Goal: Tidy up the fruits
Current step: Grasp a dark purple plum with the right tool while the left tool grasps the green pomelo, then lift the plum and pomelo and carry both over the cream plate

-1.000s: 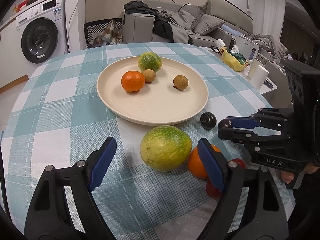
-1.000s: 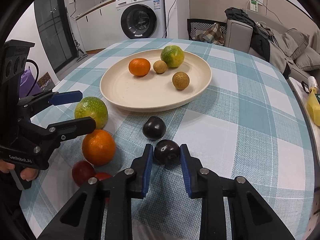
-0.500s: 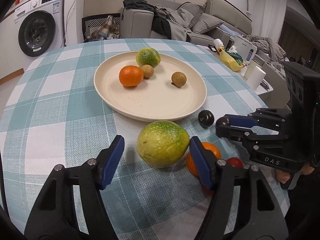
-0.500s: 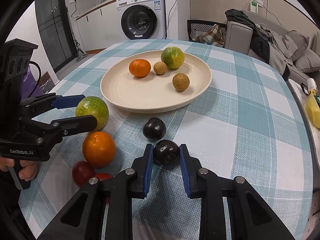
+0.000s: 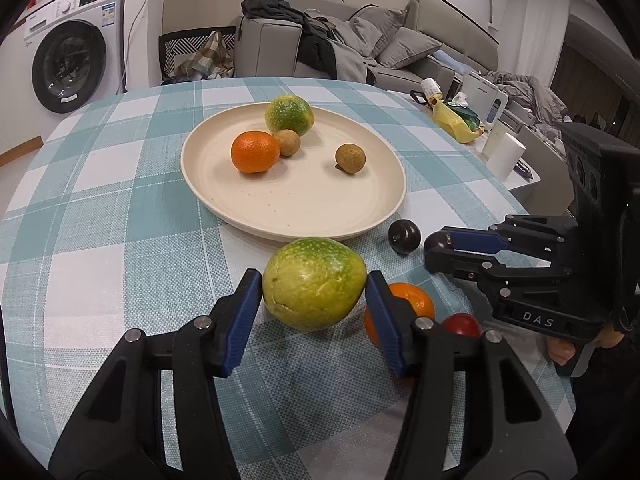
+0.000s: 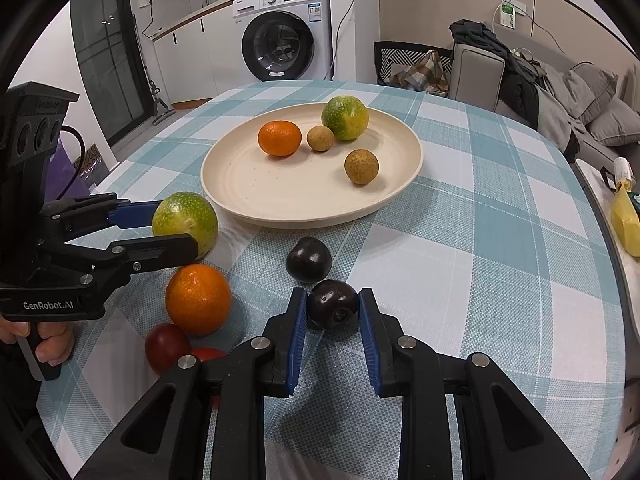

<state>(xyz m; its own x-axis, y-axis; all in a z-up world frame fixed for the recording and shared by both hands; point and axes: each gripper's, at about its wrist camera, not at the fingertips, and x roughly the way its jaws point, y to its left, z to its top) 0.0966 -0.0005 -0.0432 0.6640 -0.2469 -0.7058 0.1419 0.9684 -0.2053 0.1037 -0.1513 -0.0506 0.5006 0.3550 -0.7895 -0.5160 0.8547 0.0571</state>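
Close to the cameras, the left gripper (image 5: 314,294) has its two jaws pressed on the big green fruit (image 5: 314,283), and the right gripper (image 6: 332,312) is squeezed on a dark plum (image 6: 333,309); both fruits sit on the table (image 6: 460,248). Near them, an orange (image 6: 199,299), two red fruits and another plum (image 6: 309,259) wait. Farther off, the plate (image 6: 280,200) holds only four fruits, so about half the job looks left.

Left tongs closing on green fruit

The left tongs (image 5: 314,300) are narrowing from wide open, pads now touching the large green fruit (image 5: 314,282).
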